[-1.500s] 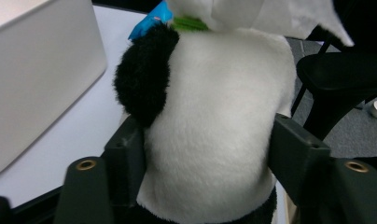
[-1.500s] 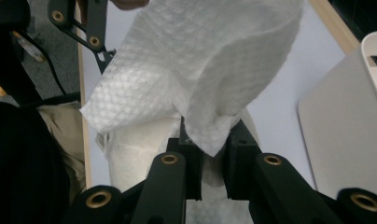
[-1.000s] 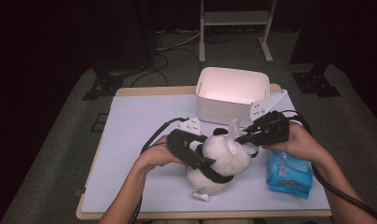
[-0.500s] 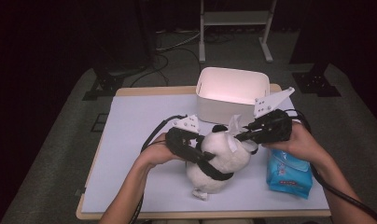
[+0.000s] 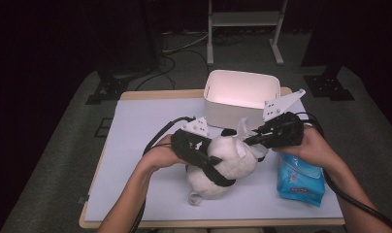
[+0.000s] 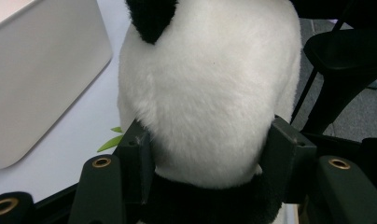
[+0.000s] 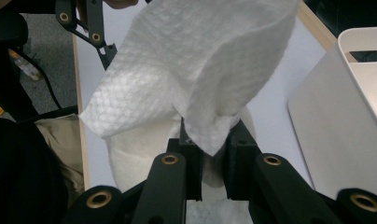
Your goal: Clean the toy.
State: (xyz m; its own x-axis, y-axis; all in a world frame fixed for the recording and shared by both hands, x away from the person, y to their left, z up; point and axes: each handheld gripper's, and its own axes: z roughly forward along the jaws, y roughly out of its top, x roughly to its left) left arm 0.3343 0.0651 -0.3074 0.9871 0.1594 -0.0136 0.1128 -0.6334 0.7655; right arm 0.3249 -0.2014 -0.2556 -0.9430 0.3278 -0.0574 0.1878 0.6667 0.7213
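At the middle of the bench (image 5: 145,145), just before the white bin (image 5: 237,94), a plush panda (image 5: 223,167) lies: white and fluffy, with black ears and a black band round the body. The left tongs (image 6: 207,154) have just been closing and now press on its white body from both sides. The right tongs (image 7: 210,158) are nearly closed, pinching a white embossed tissue (image 7: 196,70) against the panda's head. A blue wipes packet (image 5: 301,182) lies beside it. The bin's inside looks bare.

Wooden-edged desk (image 5: 136,95) under a pale blue-white mat (image 5: 145,126). At the far edge, white tub (image 5: 240,97). Near the front, plush panda (image 5: 223,170), bottom down on the mat. Just right of it, blue wipes pack (image 5: 301,180), lying flat.
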